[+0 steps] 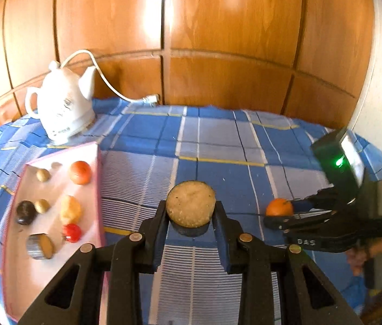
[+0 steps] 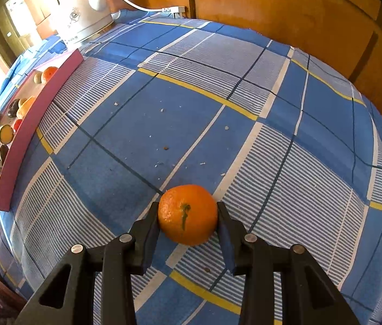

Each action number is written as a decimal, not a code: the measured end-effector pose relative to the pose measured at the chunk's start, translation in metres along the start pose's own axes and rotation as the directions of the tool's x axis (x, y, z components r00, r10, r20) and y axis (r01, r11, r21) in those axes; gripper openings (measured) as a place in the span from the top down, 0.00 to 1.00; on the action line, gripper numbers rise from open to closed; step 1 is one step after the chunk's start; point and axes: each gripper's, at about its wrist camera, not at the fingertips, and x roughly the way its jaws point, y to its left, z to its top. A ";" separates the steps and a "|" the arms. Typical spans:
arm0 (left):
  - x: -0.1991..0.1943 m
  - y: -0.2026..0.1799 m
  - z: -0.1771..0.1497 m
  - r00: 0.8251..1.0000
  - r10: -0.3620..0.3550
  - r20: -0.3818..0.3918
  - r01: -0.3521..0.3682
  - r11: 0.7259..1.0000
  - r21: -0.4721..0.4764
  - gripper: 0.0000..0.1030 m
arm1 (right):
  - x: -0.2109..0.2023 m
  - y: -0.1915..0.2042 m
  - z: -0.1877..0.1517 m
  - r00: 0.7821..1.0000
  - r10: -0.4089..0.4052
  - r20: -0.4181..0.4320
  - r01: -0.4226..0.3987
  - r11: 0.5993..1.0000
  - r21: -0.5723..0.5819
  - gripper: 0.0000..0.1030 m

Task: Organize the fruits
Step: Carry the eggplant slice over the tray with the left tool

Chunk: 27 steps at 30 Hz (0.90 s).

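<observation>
We are reading "DAS" on the right tool (image 1: 279,214), tilting steeply downward, clamping the orange (image 2: 187,214); the left tool (image 1: 191,214) is gripping an eggplant slice (image 1: 190,207).

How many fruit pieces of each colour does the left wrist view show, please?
Orange round fruits: 2
Small tan balls: 2
Dark-skinned cut slices: 2
Small red fruit: 1
Dark purple round fruit: 1
Yellow lumpy fruit: 1
Total: 9
</observation>
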 end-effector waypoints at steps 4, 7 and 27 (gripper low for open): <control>-0.019 0.011 0.000 1.000 0.015 0.012 -0.015 1.000 -0.016 0.69 | -0.001 0.004 -0.002 1.000 -0.009 0.010 0.009 1.000 -0.009 0.61; -0.032 0.020 0.000 0.999 0.032 0.020 -0.032 0.999 -0.029 0.69 | -0.001 0.006 -0.004 1.000 -0.014 0.016 0.015 1.000 -0.016 0.61; -0.071 0.066 -0.023 0.993 0.113 0.037 -0.109 0.988 -0.108 0.69 | -0.008 0.014 -0.015 0.998 -0.044 0.054 0.046 0.998 -0.053 0.61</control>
